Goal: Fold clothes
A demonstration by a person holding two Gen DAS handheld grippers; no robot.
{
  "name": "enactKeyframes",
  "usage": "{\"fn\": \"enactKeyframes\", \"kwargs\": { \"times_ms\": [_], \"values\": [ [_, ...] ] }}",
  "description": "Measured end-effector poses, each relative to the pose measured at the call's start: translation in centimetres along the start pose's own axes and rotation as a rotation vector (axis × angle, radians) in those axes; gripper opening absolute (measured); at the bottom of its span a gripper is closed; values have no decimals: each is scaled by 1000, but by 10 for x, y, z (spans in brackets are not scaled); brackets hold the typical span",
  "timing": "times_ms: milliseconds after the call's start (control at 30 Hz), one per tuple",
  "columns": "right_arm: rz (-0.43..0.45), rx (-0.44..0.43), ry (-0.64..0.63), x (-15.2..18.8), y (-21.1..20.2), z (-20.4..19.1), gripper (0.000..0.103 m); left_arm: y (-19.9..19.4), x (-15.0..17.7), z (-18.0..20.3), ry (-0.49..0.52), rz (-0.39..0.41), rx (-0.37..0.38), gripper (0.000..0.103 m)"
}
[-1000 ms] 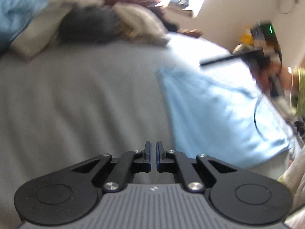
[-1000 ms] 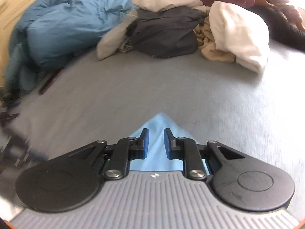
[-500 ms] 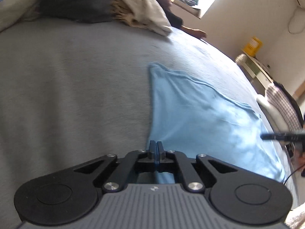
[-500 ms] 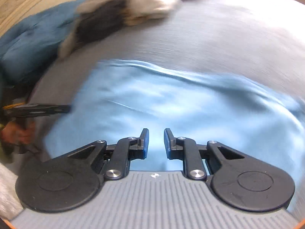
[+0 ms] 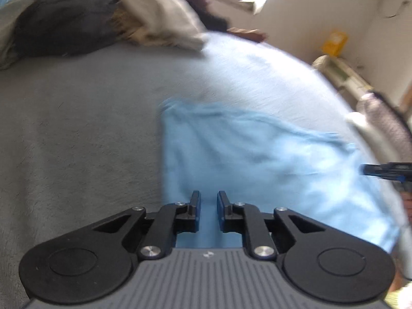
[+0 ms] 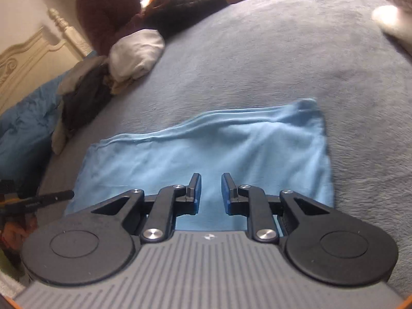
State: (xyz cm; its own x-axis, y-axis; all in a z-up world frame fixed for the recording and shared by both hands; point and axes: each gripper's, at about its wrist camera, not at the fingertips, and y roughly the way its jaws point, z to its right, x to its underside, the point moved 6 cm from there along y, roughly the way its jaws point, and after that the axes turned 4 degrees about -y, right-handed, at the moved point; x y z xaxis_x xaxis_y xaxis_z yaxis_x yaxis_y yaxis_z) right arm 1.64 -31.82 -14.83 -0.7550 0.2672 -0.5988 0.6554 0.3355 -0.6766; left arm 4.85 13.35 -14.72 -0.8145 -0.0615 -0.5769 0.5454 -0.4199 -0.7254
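Observation:
A light blue garment [image 5: 257,159] lies folded flat on the grey bed cover [image 5: 77,134]. My left gripper [image 5: 208,200] hovers over its near left corner. Its jaws are opening a little, with nothing between the pads and only cloth below. In the right wrist view the same garment [image 6: 206,149] spreads out ahead, its far edge rippled. My right gripper [image 6: 211,182] stands over the near edge, narrowly open and empty. Each gripper's fingers show in the other view, the right one's [image 5: 386,170] at the garment's right side, the left one's [image 6: 46,198] at its left side.
A pile of unfolded clothes [image 5: 77,25] [image 6: 103,77] lies at the far side of the bed. A blue duvet [image 6: 20,128] and a cream headboard [image 6: 25,59] are at the left. A person in dark red [image 6: 108,7] sits behind the pile. A checked cloth [image 5: 386,123] lies at the right.
The left jaws were shut half a second ago and now stand slightly apart. The right gripper has swung over the garment and rolled level. The garment lies still on the bed.

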Motion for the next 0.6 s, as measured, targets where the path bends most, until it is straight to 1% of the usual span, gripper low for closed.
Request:
{"fn": "enactKeyframes", "kwargs": {
  "times_ms": [67, 133, 167, 200, 233, 267, 367, 433, 467, 500, 533, 567, 600],
  "values": [
    [5, 59, 36, 6, -3, 26, 14, -4, -1, -13, -81, 6, 35, 8],
    [36, 102, 93, 9, -14, 47, 13, -9, -2, -17, -96, 6, 28, 11],
    [57, 113, 108, 9, -19, 52, 13, -12, -3, -17, -97, 6, 25, 11],
    [78, 117, 106, 5, -23, 51, 16, -13, -6, -15, -96, 6, 28, 15],
    [99, 121, 103, 2, -26, 50, 17, -13, -10, -13, -93, 7, 30, 17],
    [112, 110, 93, -2, -25, 47, 17, -11, -16, -9, -81, 15, 32, 18],
    [121, 34, 36, -17, -9, 24, 17, -2, -31, 1, -60, 38, 29, 19],
    [105, 22, 8, -25, 8, 20, 17, 11, -36, 5, -62, 42, 2, 20],
    [97, 31, 0, -28, 16, 22, 15, 17, -37, 5, -57, 42, -20, 20],
    [88, 66, -3, -31, 22, 31, 14, 24, -38, 4, -46, 36, -45, 18],
    [81, 118, 5, -32, 26, 43, 14, 26, -39, 3, -48, 36, -50, 15],
    [86, 150, 38, -34, 26, 56, 10, 27, -41, 3, -51, 36, -53, 15],
    [104, 153, 82, -36, 22, 67, 6, 25, -42, 3, -59, 35, -49, 16]
  ]
}}
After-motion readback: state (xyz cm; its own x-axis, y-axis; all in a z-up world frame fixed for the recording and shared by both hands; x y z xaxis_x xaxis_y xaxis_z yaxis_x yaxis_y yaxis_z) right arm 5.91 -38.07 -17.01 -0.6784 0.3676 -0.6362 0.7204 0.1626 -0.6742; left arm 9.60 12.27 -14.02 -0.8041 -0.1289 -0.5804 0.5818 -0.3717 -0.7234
